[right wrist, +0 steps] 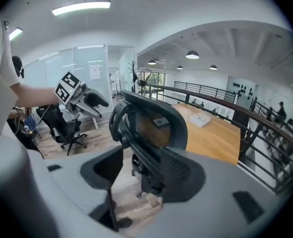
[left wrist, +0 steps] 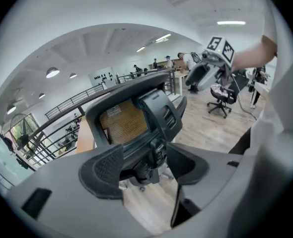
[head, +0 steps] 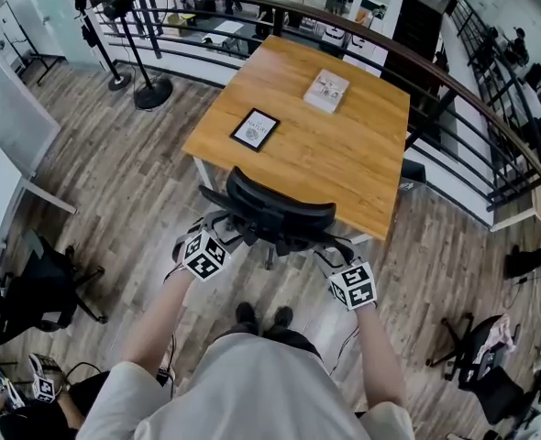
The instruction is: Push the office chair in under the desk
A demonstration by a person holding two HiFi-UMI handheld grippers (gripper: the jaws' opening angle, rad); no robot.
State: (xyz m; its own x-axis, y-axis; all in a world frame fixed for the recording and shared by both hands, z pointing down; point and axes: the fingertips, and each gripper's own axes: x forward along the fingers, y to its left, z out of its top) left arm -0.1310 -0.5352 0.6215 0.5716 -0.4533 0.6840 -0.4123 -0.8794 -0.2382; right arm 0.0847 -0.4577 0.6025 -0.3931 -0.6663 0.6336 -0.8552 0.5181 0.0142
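The black mesh-back office chair (head: 280,211) stands at the near edge of the wooden desk (head: 344,168), its seat partly under the top. My left gripper (head: 217,235) is at the chair's left side and my right gripper (head: 333,257) at its right side, both close behind the backrest. In the left gripper view the left gripper (left wrist: 145,167) is open, and the chair back (left wrist: 131,118) and its mechanism show through the gap. In the right gripper view the right gripper (right wrist: 141,175) is also open, with the chair back (right wrist: 151,123) just beyond it. Neither pair of pads presses on anything.
A white box (head: 326,91) and a black-framed card (head: 255,129) lie on the desk. A curved railing (head: 454,90) runs behind and to the right. Stands (head: 151,90) are at the far left. Other office chairs sit at left (head: 32,291) and right (head: 481,356). The person's feet (head: 261,317) are behind the chair.
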